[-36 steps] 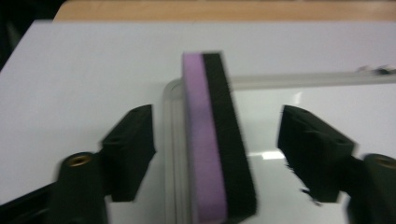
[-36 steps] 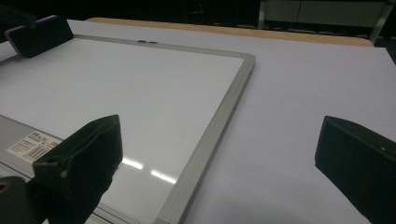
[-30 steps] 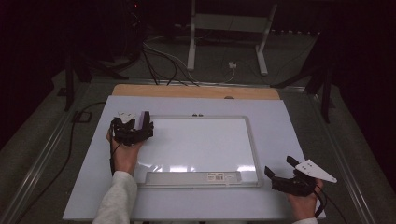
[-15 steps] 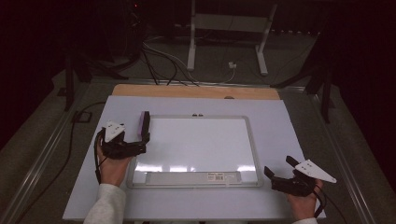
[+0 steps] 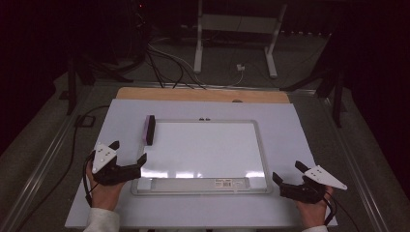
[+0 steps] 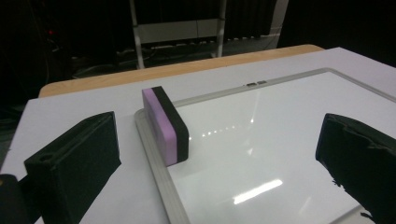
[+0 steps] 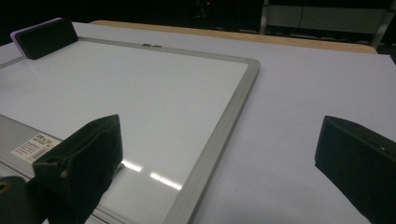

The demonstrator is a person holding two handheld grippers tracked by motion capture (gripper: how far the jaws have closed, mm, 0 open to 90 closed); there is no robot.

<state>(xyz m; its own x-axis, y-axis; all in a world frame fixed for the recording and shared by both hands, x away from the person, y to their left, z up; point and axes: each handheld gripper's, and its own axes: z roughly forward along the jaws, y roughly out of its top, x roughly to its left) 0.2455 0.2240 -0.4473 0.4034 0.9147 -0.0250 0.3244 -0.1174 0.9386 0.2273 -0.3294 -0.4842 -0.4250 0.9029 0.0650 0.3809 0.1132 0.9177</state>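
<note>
Pulled back from the eraser (image 5: 150, 129), my left hand-held gripper (image 5: 127, 152) now hovers with jaws wide apart, empty, eraser left standing on the whiteboard (image 5: 203, 145) edge; right hand-held gripper (image 5: 288, 172) likewise gapes, holding nothing.

Left tongs (image 5: 128, 152) and right tongs (image 5: 287, 172) both low, jaws wide apart.

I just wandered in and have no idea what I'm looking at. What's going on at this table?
A person sits at a table holding a two-jaw gripper in each hand. A purple and black eraser stands on edge at the far left corner of a clean whiteboard. The left gripper is apart from it, jaws open and empty after just opening. The right gripper rests open beside the whiteboard's near right corner.
</note>
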